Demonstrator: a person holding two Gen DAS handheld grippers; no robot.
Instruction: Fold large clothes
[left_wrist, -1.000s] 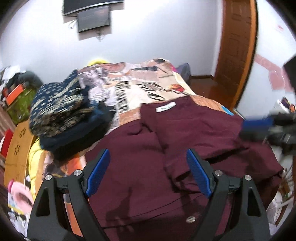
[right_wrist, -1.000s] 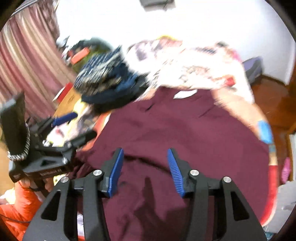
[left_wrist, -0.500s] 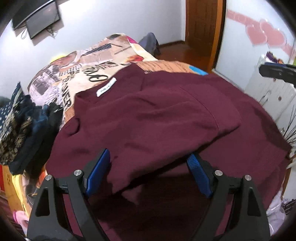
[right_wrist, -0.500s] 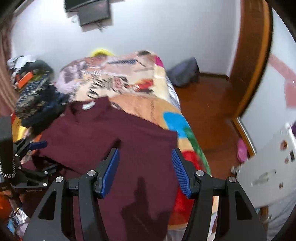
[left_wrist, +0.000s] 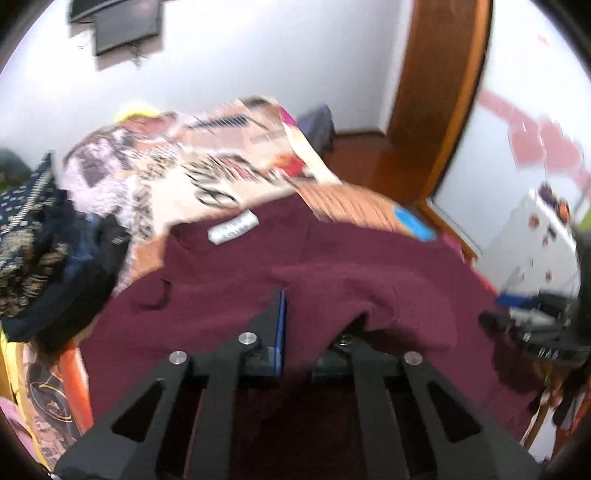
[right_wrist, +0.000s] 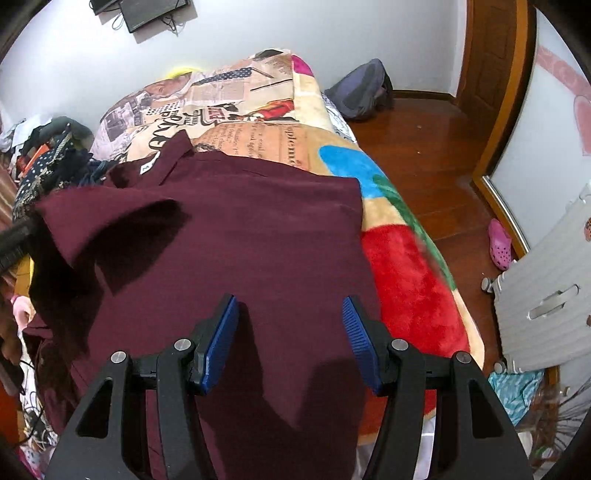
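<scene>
A large maroon garment (right_wrist: 236, 236) with a white neck label (left_wrist: 232, 229) lies spread on a bed with a printed blanket (right_wrist: 258, 110). In the left wrist view my left gripper (left_wrist: 295, 317) is shut on a fold of the maroon garment (left_wrist: 351, 291), which drapes over its right finger. In the right wrist view my right gripper (right_wrist: 290, 339) is open and empty, hovering over the garment's near part. The lifted fold shows at the left of that view (right_wrist: 74, 221). The right gripper also shows at the right edge of the left wrist view (left_wrist: 535, 325).
A pile of dark patterned clothes (left_wrist: 40, 236) lies at the bed's left side. The wooden floor (right_wrist: 424, 155) to the right holds a grey bag (right_wrist: 362, 92), a pink shoe (right_wrist: 500, 243) and a white panel (right_wrist: 546, 295). A wooden door (left_wrist: 439, 92) stands behind.
My left gripper has closed on a fold of the maroon garment and lifted it. My right gripper has stayed open and moved a little over the garment.
</scene>
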